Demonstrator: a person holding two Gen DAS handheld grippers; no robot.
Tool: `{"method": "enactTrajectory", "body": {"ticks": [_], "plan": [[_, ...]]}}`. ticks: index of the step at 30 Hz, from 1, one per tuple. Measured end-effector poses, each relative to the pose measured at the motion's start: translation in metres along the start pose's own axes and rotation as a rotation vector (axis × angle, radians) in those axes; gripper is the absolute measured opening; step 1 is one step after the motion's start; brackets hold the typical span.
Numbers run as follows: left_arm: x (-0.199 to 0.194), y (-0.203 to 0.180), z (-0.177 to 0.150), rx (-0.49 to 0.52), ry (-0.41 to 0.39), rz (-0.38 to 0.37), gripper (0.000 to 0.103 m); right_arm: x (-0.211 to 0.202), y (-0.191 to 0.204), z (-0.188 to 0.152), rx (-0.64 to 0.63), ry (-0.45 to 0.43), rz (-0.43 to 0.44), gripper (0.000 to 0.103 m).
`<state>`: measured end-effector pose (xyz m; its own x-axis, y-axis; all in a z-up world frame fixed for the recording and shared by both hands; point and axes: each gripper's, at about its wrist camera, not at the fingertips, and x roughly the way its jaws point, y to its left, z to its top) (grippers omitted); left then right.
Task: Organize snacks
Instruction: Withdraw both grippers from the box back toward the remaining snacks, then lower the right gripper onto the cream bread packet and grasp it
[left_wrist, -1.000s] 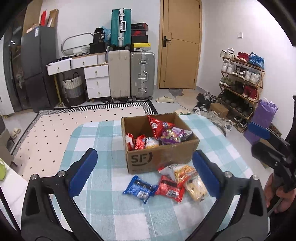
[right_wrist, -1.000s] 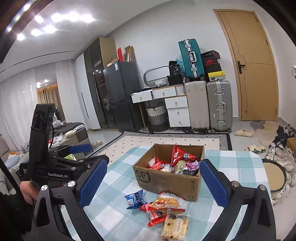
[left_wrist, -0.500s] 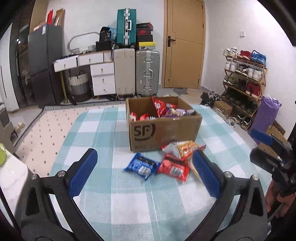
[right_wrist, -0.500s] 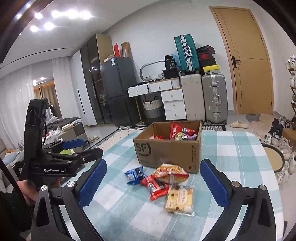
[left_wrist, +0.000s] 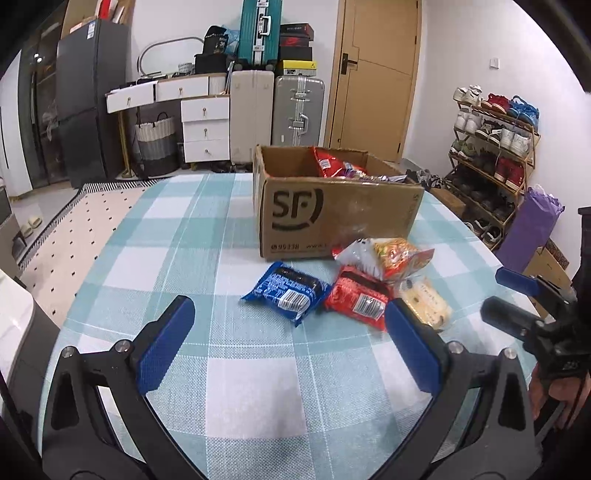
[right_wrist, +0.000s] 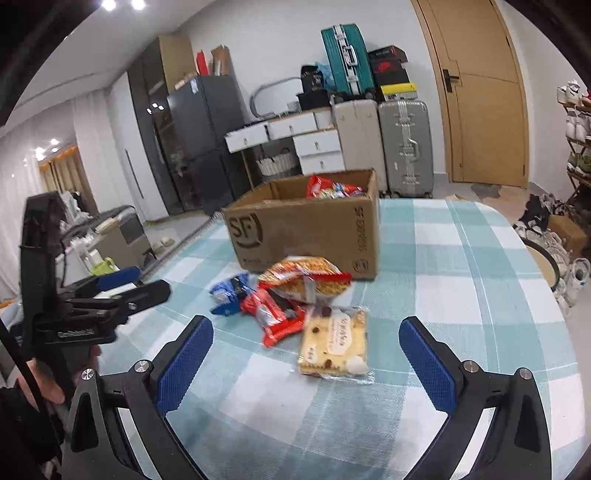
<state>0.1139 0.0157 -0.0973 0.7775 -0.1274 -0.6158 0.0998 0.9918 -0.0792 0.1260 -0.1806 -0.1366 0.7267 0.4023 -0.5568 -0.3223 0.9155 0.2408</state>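
A cardboard SF box (left_wrist: 332, 210) (right_wrist: 306, 229) with several snack packs inside stands on the checked tablecloth (left_wrist: 229, 387). In front of it lie a blue pack (left_wrist: 286, 292) (right_wrist: 227, 295), a red pack (left_wrist: 356, 297) (right_wrist: 277, 317), an orange chips bag (left_wrist: 391, 256) (right_wrist: 303, 280) and a pale yellow biscuit pack (left_wrist: 424, 302) (right_wrist: 334, 345). My left gripper (left_wrist: 288, 347) is open and empty, low over the cloth just short of the blue and red packs. My right gripper (right_wrist: 304, 365) is open and empty, its fingers either side of the biscuit pack's near end.
The right gripper also shows at the right edge of the left wrist view (left_wrist: 528, 310), and the left gripper at the left of the right wrist view (right_wrist: 92, 302). Suitcases (left_wrist: 295, 107), drawers and a shoe rack (left_wrist: 491, 147) stand beyond the table.
Both grippers have come down and forward toward the loose packs in front of the box. Both stay open and empty.
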Motion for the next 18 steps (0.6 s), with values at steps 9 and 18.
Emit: {"method": "enactTrajectory", "body": {"ticks": [9,18], "plan": [[0.033,0.013,-0.011,-0.041,0.032,-0.023,0.102,0.044,-0.008,-0.002,-0.033,0.121,-0.055,0.102],[0.05,0.01,-0.016,-0.023,0.048,-0.044,0.102,0.082,-0.009,0.0,-0.068,0.241,-0.066,0.075]]}}
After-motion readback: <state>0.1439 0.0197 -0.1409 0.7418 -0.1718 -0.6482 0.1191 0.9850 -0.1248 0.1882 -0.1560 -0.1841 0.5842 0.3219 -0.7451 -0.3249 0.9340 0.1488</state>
